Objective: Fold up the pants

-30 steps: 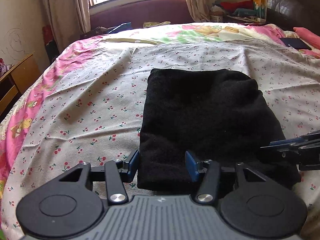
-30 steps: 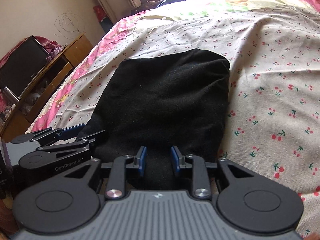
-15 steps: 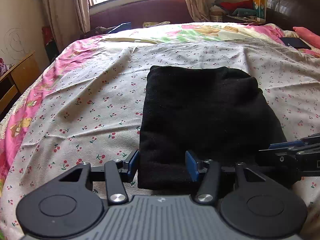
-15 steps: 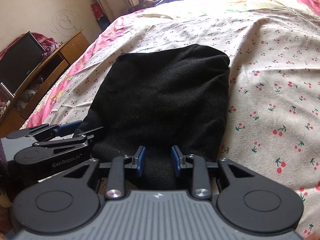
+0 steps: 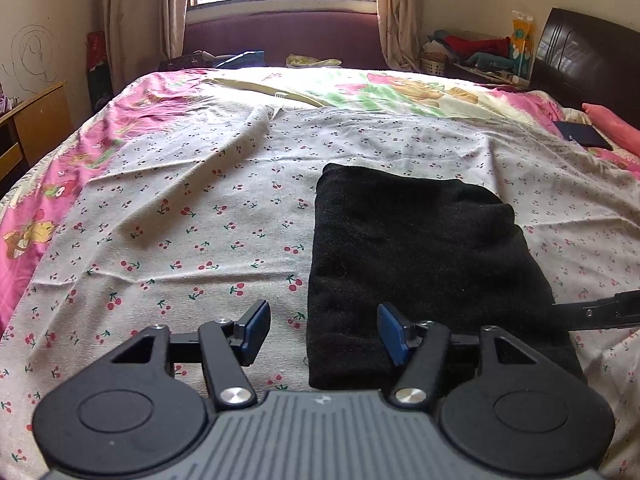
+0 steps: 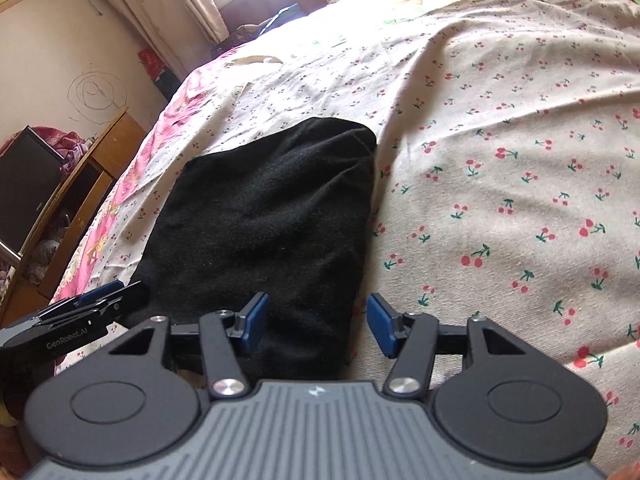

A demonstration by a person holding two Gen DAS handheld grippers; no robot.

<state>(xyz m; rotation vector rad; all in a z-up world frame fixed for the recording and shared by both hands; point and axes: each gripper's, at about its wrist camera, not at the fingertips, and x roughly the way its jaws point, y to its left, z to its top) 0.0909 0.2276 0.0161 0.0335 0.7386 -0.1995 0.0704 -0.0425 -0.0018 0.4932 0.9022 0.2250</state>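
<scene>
The black pants [image 5: 424, 264] lie folded into a compact rectangle on the cherry-print sheet [image 5: 192, 216]; they also show in the right wrist view [image 6: 264, 224]. My left gripper [image 5: 324, 334] is open and empty, straddling the near left corner of the fold. My right gripper [image 6: 316, 326] is open and empty over the near right edge of the fold. The right gripper's fingers [image 5: 600, 312] show at the right edge of the left wrist view. The left gripper [image 6: 80, 312] shows at the lower left of the right wrist view.
A raised crease in the sheet [image 5: 224, 168] runs left of the pants. A dark flat object [image 5: 582, 136] and a pink pillow [image 5: 612, 124] lie far right. A wooden cabinet [image 6: 80, 200] with a dark screen [image 6: 24, 188] stands left of the bed. A window and curtains stand behind.
Both grippers have opened wider and let go of the near edge of the pants. Both have pulled back and lifted a little. The folded pants stay flat on the bed.
</scene>
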